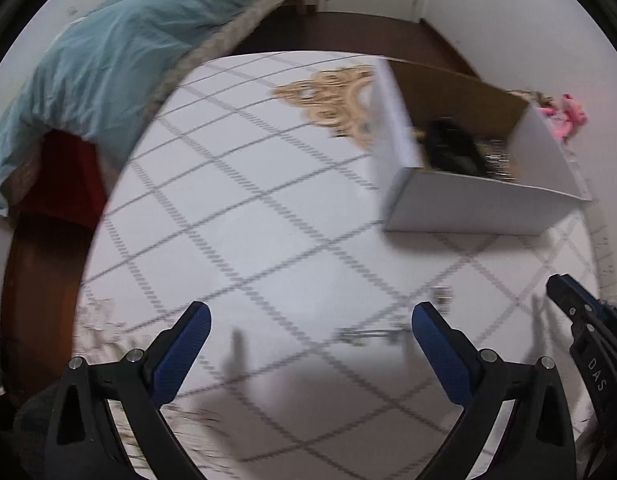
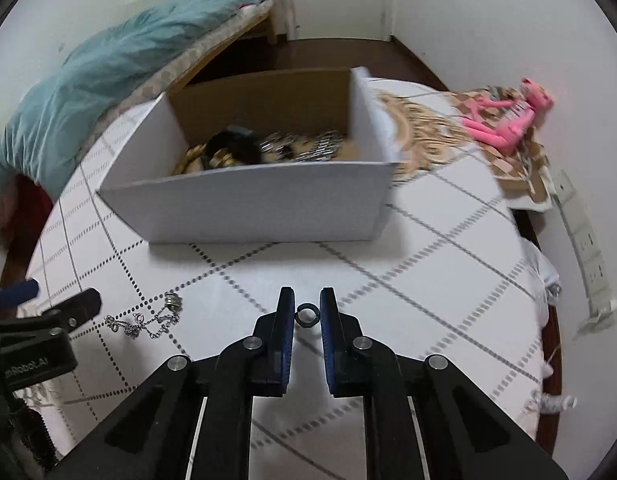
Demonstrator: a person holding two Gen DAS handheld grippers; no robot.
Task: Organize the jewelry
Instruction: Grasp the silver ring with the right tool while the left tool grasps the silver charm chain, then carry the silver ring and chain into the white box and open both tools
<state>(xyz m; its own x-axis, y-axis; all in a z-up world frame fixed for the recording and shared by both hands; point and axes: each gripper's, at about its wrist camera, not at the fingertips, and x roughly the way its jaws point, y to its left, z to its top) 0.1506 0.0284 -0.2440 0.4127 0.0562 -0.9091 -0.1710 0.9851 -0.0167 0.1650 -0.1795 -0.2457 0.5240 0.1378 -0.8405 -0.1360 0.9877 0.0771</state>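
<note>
A white cardboard box (image 2: 252,204) with several pieces of jewelry inside stands on the round table; it also shows in the left wrist view (image 1: 480,204). My right gripper (image 2: 307,306) is shut on a small dark ring (image 2: 307,316), held between its blue pads in front of the box. A silver chain with a small metal charm (image 2: 148,320) lies on the tablecloth to its left; it shows blurred in the left wrist view (image 1: 372,334). My left gripper (image 1: 310,314) is open and empty above the cloth, left of the chain.
The table carries a white cloth with a dotted grid (image 2: 428,264). A pink toy (image 2: 508,120) lies on a checked cloth at the back right. A bed with a teal blanket (image 1: 108,60) is at the left. A power strip (image 2: 588,248) hangs past the right edge.
</note>
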